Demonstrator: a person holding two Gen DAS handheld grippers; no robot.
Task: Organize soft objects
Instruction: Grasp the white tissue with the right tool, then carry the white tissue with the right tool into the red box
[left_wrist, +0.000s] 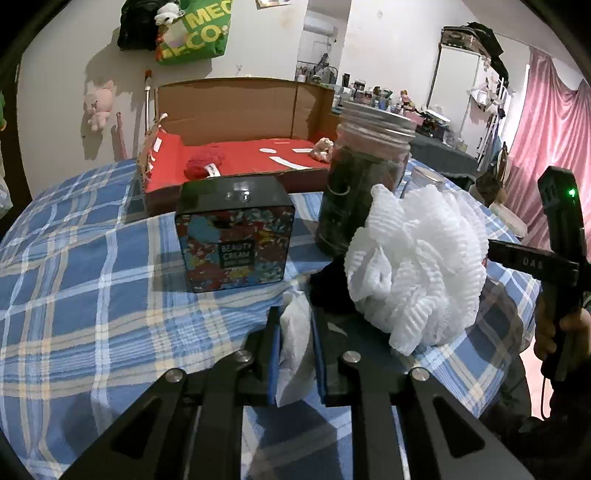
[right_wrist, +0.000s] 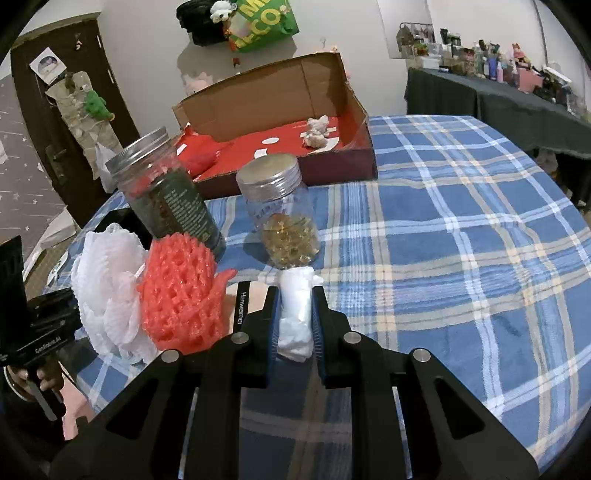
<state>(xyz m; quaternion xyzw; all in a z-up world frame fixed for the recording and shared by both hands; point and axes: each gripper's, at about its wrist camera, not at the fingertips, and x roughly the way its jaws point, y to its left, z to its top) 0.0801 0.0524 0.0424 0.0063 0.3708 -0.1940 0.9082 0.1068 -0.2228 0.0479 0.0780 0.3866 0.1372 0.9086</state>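
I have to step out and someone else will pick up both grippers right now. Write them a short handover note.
Left gripper: shut on a white paper wad.
Right gripper: shut on a white soft wad.
Cardboard box, far side of the plaid table: already holds a red fluffy piece and a pale plush.
Still outside the box: white foam net and orange foam net, beside the dark jar.
Left to do, probably: carry both wads to the box, then the two nets.
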